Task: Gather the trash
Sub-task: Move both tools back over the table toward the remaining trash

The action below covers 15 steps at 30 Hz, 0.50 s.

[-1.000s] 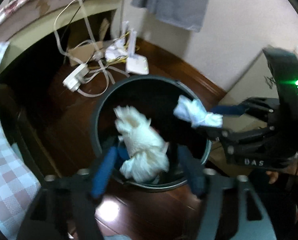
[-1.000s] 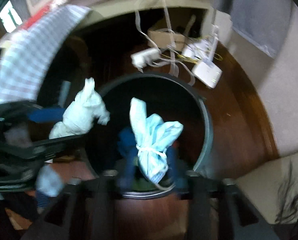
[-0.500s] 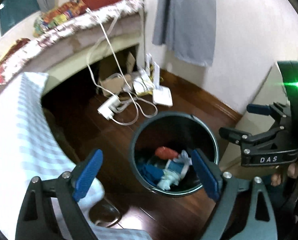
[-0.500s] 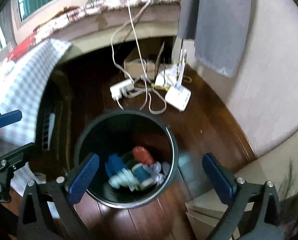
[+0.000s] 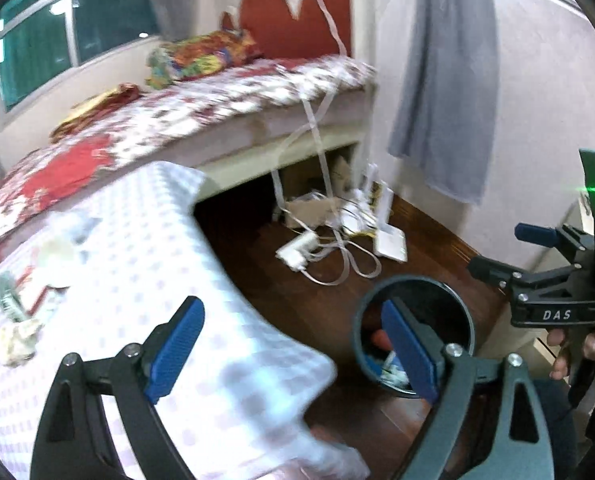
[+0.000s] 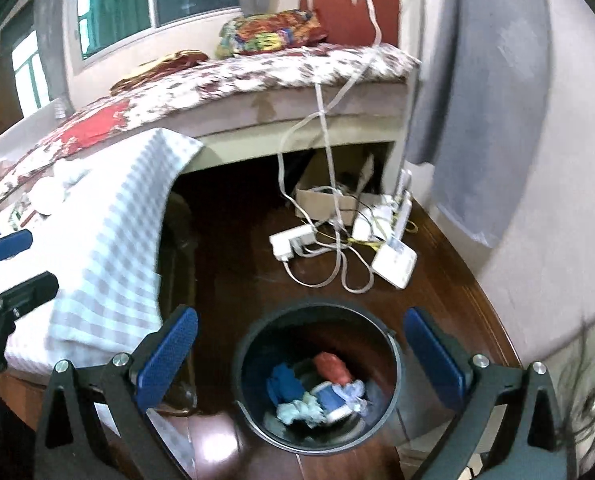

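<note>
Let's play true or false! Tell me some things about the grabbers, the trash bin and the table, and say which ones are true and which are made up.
1. Both grabbers are holding trash. False: the left gripper and the right gripper are both open and empty.
2. The trash bin has stuff in it. True: a red piece, blue pieces and pale crumpled bits lie at its bottom.
3. The bin stands on top of the table. False: it stands on the dark wooden floor, beside the table.
4. There is still trash on the checkered tablecloth. True: a crumpled wad lies near the left edge of the left view.
5. The bin has a lid on. False: its top is open.
</note>
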### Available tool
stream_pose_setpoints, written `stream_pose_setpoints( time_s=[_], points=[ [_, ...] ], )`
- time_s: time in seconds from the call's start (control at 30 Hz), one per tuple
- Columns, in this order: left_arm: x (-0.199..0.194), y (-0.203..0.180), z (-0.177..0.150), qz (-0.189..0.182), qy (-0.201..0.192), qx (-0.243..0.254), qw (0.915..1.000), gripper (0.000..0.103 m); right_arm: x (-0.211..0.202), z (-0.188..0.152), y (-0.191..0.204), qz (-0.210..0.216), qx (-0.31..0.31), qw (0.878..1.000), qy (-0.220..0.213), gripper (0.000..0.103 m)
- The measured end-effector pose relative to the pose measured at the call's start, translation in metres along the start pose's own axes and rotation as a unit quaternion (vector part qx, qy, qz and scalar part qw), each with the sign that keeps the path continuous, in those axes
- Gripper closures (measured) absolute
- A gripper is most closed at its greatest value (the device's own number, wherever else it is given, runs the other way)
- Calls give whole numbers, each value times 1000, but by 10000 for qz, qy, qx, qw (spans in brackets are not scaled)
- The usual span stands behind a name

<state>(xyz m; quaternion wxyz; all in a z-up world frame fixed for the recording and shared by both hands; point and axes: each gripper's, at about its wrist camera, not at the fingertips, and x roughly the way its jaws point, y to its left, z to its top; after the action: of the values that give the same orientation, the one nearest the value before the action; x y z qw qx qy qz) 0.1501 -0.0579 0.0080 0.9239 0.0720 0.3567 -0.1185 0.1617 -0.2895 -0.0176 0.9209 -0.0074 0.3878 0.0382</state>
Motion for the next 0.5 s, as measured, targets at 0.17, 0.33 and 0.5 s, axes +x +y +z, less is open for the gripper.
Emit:
stream_pose_setpoints(
  time_s=[0.17,0.33,0.5],
  points=[
    [-26,55,-5,481,-167,-313,9982,12,-6,20,47,315,-174,9990,-246,0],
    [-45,121,-19,969,-179,-815,9918,12,2,41,110,841,-443,9953,-202,0],
    [-65,184,-48,1484,-188,-1294,9802,12,17,60,173,1210,-804,9894,10,0]
  ],
)
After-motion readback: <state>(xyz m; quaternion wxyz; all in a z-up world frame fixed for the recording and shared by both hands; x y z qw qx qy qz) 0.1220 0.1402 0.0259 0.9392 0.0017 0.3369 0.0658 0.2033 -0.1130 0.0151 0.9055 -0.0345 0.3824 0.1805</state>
